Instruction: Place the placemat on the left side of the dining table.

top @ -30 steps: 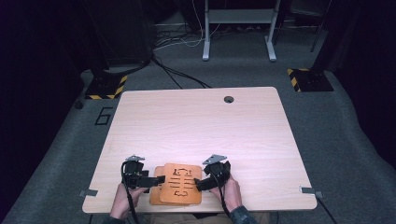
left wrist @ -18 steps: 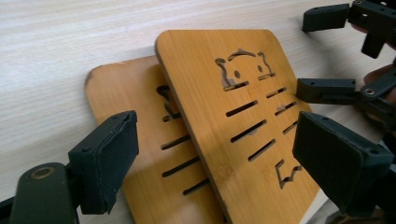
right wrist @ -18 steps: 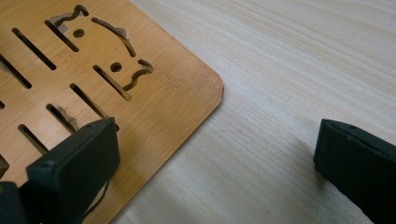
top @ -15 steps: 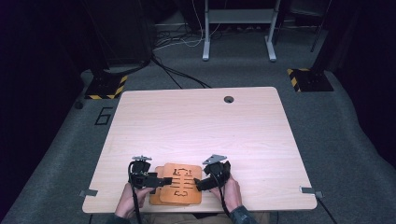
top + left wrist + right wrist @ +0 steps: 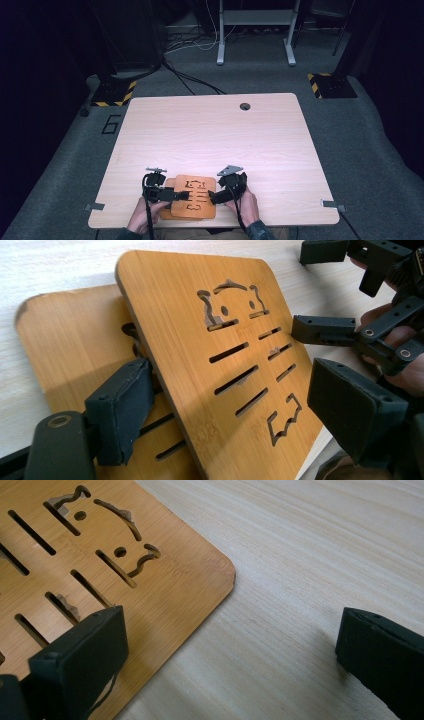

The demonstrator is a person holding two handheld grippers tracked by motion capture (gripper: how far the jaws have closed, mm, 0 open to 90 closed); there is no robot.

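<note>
My left fingers (image 5: 235, 405) closing around upper bamboo board (image 5: 220, 355), pads not yet pressing; lower board (image 5: 65, 345) beneath. My right fingers (image 5: 225, 655) released wide over surface (image 5: 310, 555).

Matt bamboo boards (image 5: 210, 340) with visible grain lie on a pale, smooth wood-laminate table (image 5: 210, 130).

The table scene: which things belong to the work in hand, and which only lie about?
In the work:
- upper slotted bamboo board
- lower bamboo board
- left gripper
- right gripper

Lying about:
- pale wooden table
- grey metal stand
- floor cables
</note>
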